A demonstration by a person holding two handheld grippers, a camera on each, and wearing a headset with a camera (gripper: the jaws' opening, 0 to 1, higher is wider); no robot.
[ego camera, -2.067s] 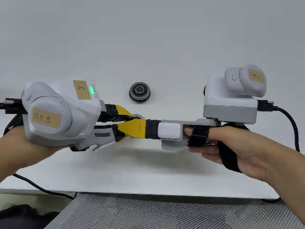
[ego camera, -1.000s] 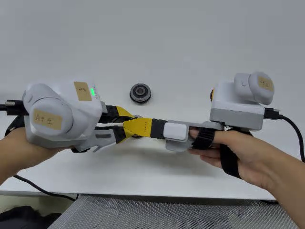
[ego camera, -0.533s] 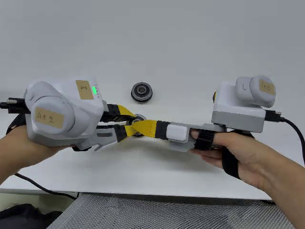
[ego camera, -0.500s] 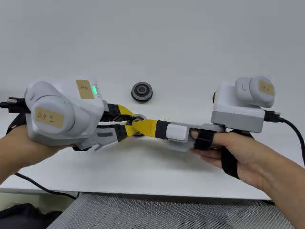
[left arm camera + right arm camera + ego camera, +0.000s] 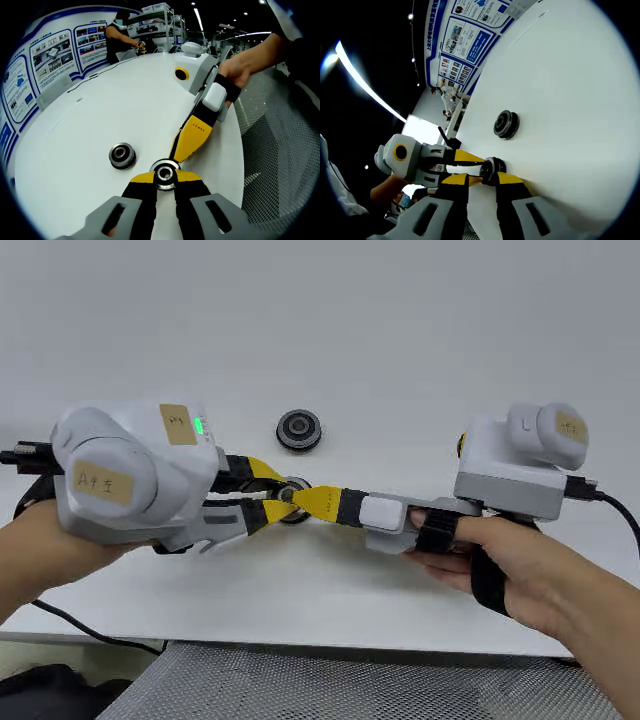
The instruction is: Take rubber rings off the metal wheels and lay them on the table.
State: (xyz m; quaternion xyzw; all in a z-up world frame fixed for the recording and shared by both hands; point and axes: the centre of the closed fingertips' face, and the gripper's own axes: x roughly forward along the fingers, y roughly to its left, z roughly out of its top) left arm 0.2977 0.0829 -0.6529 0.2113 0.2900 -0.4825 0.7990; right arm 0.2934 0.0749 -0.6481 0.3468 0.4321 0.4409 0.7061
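Yellow-tipped jaws of the left gripper (image 5: 165, 180) are clamped on a small metal wheel (image 5: 165, 174), held over the white tabletop (image 5: 400, 380). The right gripper (image 5: 482, 179) has its jaws closed on what looks like the wheel's black rubber ring (image 5: 499, 165). A steady left grip and a straight outward peel would serve best. Compared with two seconds ago, the right gripper has drawn rightward. A second ringed metal wheel (image 5: 298, 430) lies behind.
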